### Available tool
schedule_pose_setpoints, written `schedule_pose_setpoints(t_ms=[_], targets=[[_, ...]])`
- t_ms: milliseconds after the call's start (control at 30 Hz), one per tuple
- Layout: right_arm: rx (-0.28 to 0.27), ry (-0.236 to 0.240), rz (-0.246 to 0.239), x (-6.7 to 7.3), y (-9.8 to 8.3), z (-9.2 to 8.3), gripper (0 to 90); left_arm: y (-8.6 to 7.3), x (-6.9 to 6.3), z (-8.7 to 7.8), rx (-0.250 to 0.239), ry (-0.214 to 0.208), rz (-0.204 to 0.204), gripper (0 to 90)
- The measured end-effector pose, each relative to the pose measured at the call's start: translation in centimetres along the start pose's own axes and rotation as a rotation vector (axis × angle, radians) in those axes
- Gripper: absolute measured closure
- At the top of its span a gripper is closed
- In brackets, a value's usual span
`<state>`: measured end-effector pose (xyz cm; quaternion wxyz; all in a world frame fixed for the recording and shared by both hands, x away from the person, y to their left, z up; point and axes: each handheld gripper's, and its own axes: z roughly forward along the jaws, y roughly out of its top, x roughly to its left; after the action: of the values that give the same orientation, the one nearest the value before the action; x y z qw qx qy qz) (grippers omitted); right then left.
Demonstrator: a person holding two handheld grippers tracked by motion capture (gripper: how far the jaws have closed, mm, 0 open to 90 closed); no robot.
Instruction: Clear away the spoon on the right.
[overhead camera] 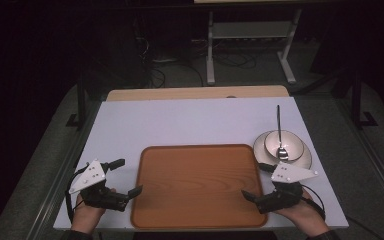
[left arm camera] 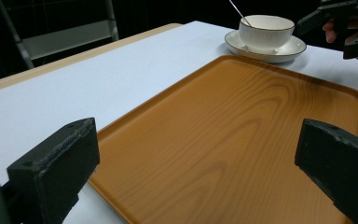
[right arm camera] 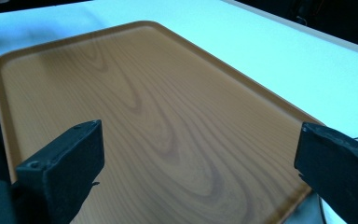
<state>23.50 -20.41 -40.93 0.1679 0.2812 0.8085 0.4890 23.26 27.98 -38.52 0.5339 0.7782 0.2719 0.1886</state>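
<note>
Two tongs are resting released, the left tongs [overhead camera: 129, 176] and right tongs [overhead camera: 254, 181] flanking an empty wooden tray [overhead camera: 198, 185] on the tabletop [overhead camera: 190, 122]. A bowl [overhead camera: 285, 144] with spoon [overhead camera: 279, 130] is sitting on its saucer [overhead camera: 305, 161] beside the tray; loading it probably comes next, needing a steady lift.

My left gripper [left arm camera: 193, 163] sat low with its two black jaws spread wide, nothing between them. Beyond them lay a wooden tray [left arm camera: 242, 140], orange-brown with a raised rim and clear grain, its near corner just ahead of the left-hand jaw. The tray rested on a white table [left arm camera: 98, 88] with a tan edge at the far side. Past the tray's far corner I saw a white bowl [left arm camera: 265, 30] sitting on a white saucer [left arm camera: 242, 46], a thin metal handle [left arm camera: 237, 10] leaning out of the bowl. At top right, the other gripper [left arm camera: 342, 28] hovered, a hand [left arm camera: 335, 30] behind it.
</note>
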Motion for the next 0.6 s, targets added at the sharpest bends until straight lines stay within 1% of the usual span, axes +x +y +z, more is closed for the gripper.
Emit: schedule_pose_setpoints(t_ms=[200, 333, 600], targets=[[-0.009, 0.001, -0.002, -0.2, 0.2, -0.1, 1.0, 0.0, 0.0, 0.1, 0.005, -0.001, 0.001, 0.0], [-0.004, 0.000, 0.001, -0.4, 0.3, -0.1, 1.0, 0.0, 0.0, 0.2, 0.007, -0.005, 0.000, 0.0], [-0.014, -0.022, 0.008, -1.3, 0.8, -0.2, 1.0, 0.0, 0.0, 0.3, 0.012, -0.009, -0.002, 0.0]])
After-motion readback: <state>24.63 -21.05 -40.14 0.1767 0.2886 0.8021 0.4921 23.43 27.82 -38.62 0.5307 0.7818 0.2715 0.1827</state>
